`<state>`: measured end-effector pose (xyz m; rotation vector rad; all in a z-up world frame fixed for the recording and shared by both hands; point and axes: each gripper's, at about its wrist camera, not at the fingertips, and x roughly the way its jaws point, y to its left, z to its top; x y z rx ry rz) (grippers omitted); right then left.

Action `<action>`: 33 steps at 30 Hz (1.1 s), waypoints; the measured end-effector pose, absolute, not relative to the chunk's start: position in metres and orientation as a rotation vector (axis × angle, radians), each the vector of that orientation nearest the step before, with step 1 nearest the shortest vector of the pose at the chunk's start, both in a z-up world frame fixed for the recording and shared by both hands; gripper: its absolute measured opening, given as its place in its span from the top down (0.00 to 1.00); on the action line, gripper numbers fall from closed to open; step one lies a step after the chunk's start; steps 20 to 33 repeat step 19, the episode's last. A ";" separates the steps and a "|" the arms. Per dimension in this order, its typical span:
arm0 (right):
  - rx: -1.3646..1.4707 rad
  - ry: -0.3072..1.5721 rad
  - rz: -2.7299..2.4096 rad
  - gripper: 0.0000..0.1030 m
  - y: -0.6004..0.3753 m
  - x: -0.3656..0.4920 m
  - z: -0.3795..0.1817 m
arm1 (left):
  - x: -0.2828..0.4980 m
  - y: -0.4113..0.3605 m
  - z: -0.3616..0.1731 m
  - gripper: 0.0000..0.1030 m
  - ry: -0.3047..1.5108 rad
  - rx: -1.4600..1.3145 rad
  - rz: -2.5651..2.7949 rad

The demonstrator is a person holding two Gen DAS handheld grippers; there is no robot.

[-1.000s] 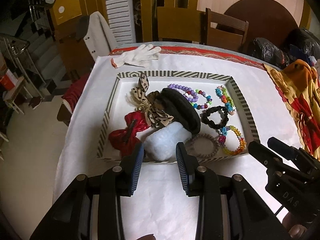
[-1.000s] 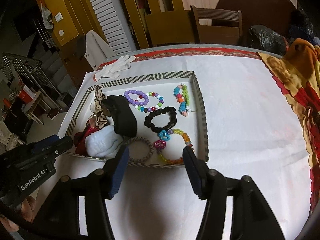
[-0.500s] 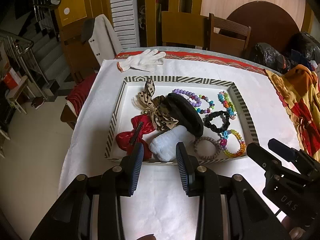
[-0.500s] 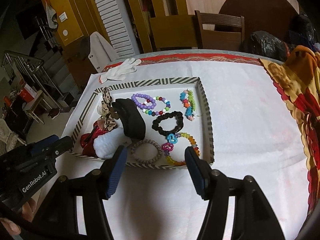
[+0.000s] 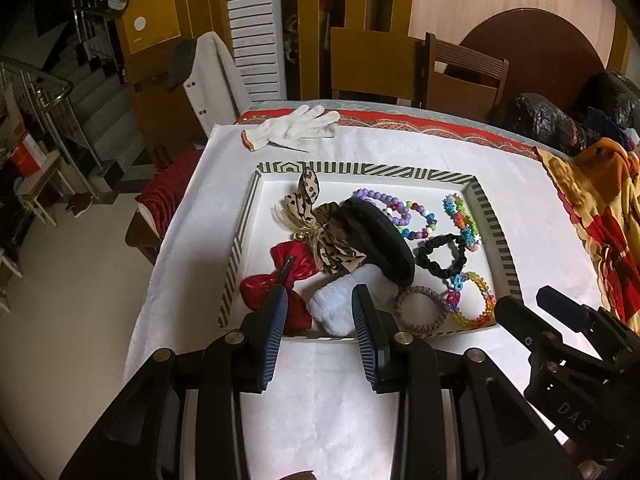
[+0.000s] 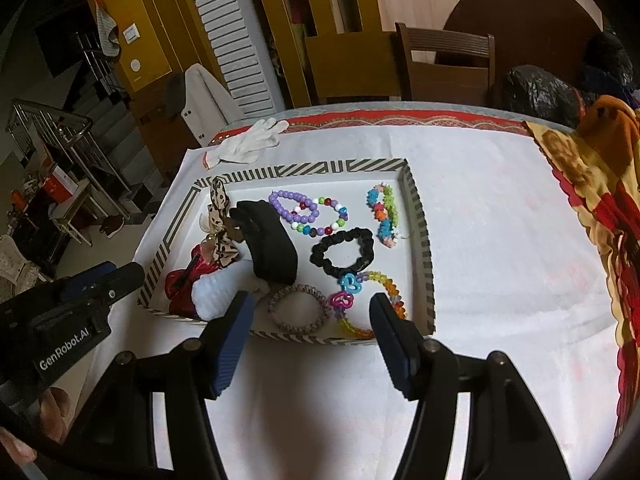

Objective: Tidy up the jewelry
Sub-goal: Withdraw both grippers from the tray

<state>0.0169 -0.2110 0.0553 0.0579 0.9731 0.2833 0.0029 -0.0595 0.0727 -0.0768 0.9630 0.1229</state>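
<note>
A striped-rim tray [image 5: 360, 169] [image 6: 420, 216] holds a purple bead bracelet [image 6: 294, 206], a black scrunchie [image 6: 344, 254], a brown coil hair tie [image 6: 300, 312], a rainbow bead bracelet [image 6: 388, 292], a red bow [image 5: 276, 280], a leopard bow [image 5: 320, 224], a black pad [image 5: 380, 240] and a white fluffy band [image 5: 336, 304]. My left gripper [image 5: 319, 304] hovers open over the tray's near edge, above the white band. To its right, my right gripper [image 6: 312, 312] stands open above the coil tie. Nothing is between either pair of fingers.
A white glove [image 5: 296, 128] lies on the white cloth behind the tray. An orange patterned cloth [image 6: 600, 200] covers the table's right side. Wooden chairs [image 6: 444, 64] stand beyond the far edge. The floor drops away at the left.
Both grippers stay almost still and open; the tray sits slightly lower in both views than a second ago.
</note>
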 end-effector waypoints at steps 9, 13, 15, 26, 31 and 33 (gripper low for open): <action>0.052 0.985 0.284 0.39 -0.210 0.023 0.053 | 0.008 -0.060 0.072 0.71 0.968 -0.063 0.123; 0.049 0.991 0.285 0.38 -0.210 0.025 0.051 | 0.010 -0.061 0.070 0.71 0.974 -0.064 0.116; 0.051 0.993 0.285 0.38 -0.210 0.026 0.050 | 0.011 -0.061 0.069 0.71 0.973 -0.061 0.115; 0.052 0.995 0.284 0.38 -0.212 0.027 0.049 | 0.013 -0.062 0.067 0.71 0.980 -0.067 0.108; 0.052 0.995 0.284 0.38 -0.212 0.027 0.049 | 0.013 -0.062 0.067 0.71 0.980 -0.067 0.108; 0.052 0.995 0.284 0.38 -0.212 0.027 0.049 | 0.013 -0.062 0.067 0.71 0.980 -0.067 0.108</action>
